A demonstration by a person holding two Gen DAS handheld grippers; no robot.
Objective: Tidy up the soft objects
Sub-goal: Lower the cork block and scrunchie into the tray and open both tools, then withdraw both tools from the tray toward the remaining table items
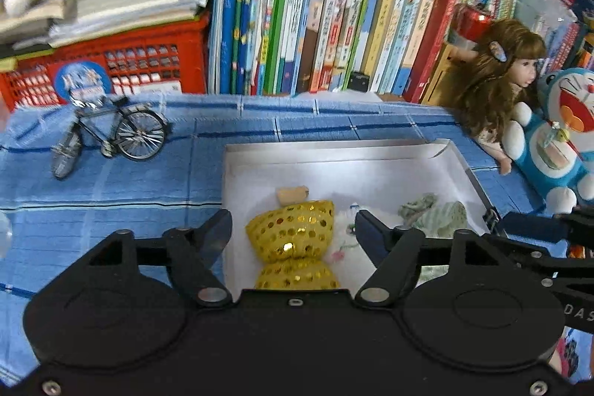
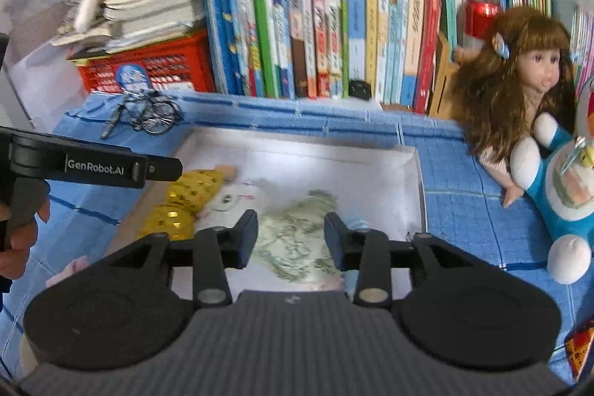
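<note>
Above the white box (image 1: 371, 151) on the blue-clothed counter (image 1: 111, 180), both grippers tilt downward: left gripper (image 1: 293, 229) parted wide over the gold sequined toy (image 1: 293, 236), right gripper (image 2: 290, 234) parted over the green-patterned soft toy (image 2: 297, 240). Neither holds anything; both toys lie inside the box.

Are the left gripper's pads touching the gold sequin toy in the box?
Apart. The left wrist view shows the left gripper open, clear space between each pad and the gold sequin toy.
</note>
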